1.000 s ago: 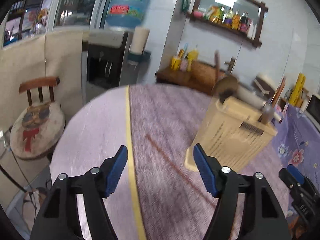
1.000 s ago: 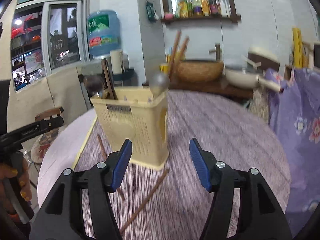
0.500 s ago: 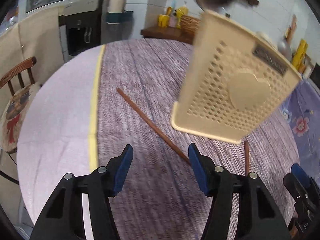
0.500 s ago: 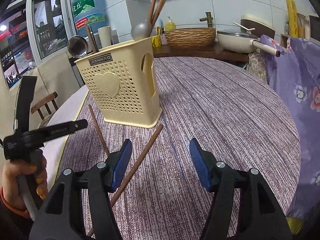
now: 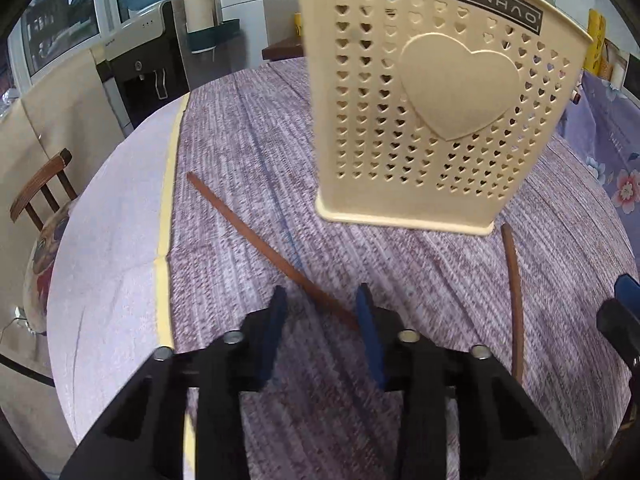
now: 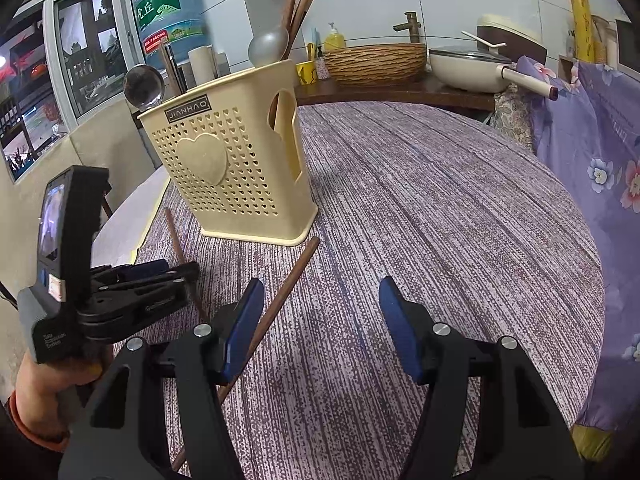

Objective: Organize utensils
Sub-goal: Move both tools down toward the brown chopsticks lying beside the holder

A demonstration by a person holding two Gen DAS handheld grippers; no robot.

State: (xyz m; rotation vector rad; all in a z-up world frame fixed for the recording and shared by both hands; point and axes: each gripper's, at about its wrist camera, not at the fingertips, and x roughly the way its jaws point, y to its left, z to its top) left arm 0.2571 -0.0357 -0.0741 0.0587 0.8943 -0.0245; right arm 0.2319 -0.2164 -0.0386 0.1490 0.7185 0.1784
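Brown wood is what the left gripper (image 5: pixel 320 312) is after: its blue pads straddle the near end of a chopstick (image 5: pixel 256 236) lying on the worktop (image 5: pixel 224 152). The jaws have just been closing, yet a gap shows on both sides, so nothing is pinched. The stick is thin and lies flat; if the pads close too high they will likely meet above it, and if only its tip is caught it may pivot or skid across the woven purple cloth.

A second chopstick (image 6: pixel 280 300) lies beside the right gripper (image 6: pixel 320 324), passing under its left pad at about 9 o'clock in the right wrist view. That gripper stands spread and empty over bare cloth. The two grippers sit close together — the left one at 9 o'clock in that view — so reaching for both sticks at once risks a knock.

Farther off, at 12 o'clock from the left gripper, the cream holder (image 5: pixel 432 100) stands upright with spoons and chopsticks already in it. The second chopstick's far tip lies just beside its base; dragging that stick could nudge the light holder.

Open room lies toward 1 to 3 o'clock in the right wrist view. At 9 o'clock in the left wrist view the round edge drops away past a yellow strip (image 5: pixel 168 200) — a flicked chopstick could roll off there.
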